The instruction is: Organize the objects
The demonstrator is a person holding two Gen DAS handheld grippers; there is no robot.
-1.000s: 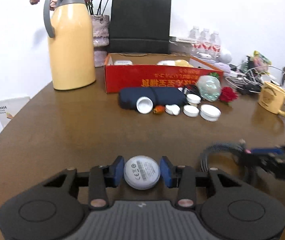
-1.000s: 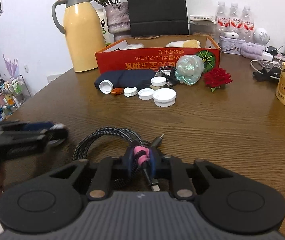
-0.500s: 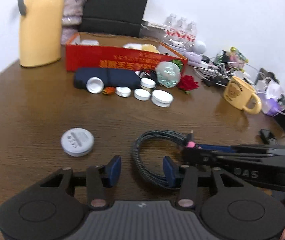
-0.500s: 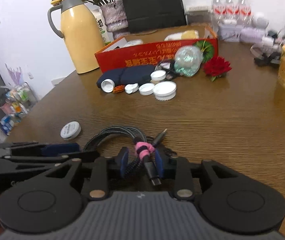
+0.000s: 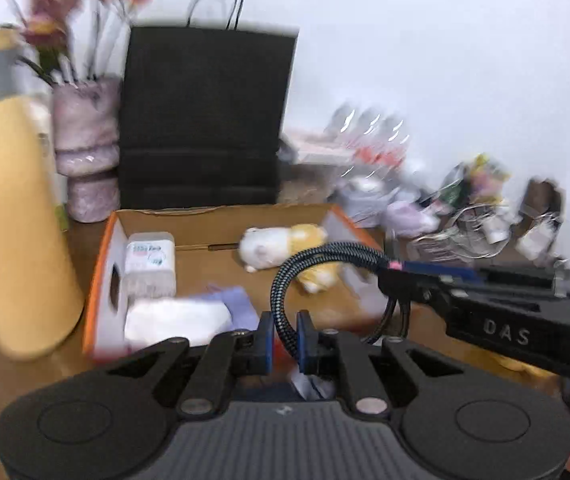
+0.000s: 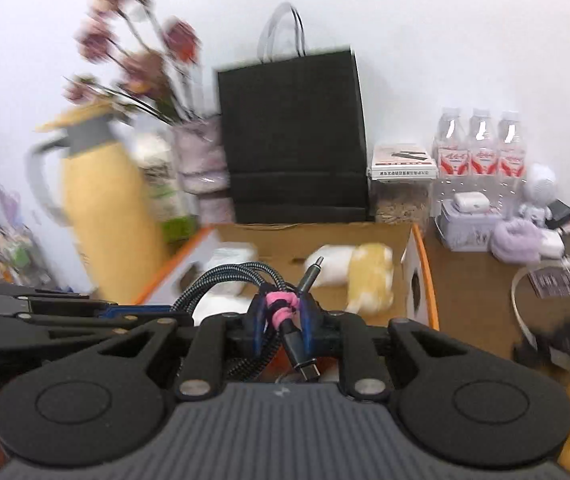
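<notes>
a braided cable [image 5: 285, 292] is held in the air over the open box [image 5: 103, 264], gripped at two places. the left gripper [image 5: 285, 338] is closing, its blue pads pinching one strand of the loop; the right gripper [image 6: 283, 318] is closing too, its pads clamped on the bundled ends at the pink tie [image 6: 281, 306], with one plug [image 6: 311, 270] pointing up and another hanging below. in the left view the right gripper [image 5: 401, 280] is seen entering from the right edge, just beside the left one. inside the box a plush toy [image 6: 359, 272], a white pack [image 5: 151, 268] and a white cloth [image 5: 177, 320] are seen, with bare cardboard floor left between them. the box is bounded behind by a black bag [image 6: 295, 140], on its left by a yellow jug [image 6: 105, 204] and a vase [image 5: 85, 148], and on its right by open tabletop [image 6: 469, 304]. bottles [image 6: 481, 148] are lined at the wall.
</notes>
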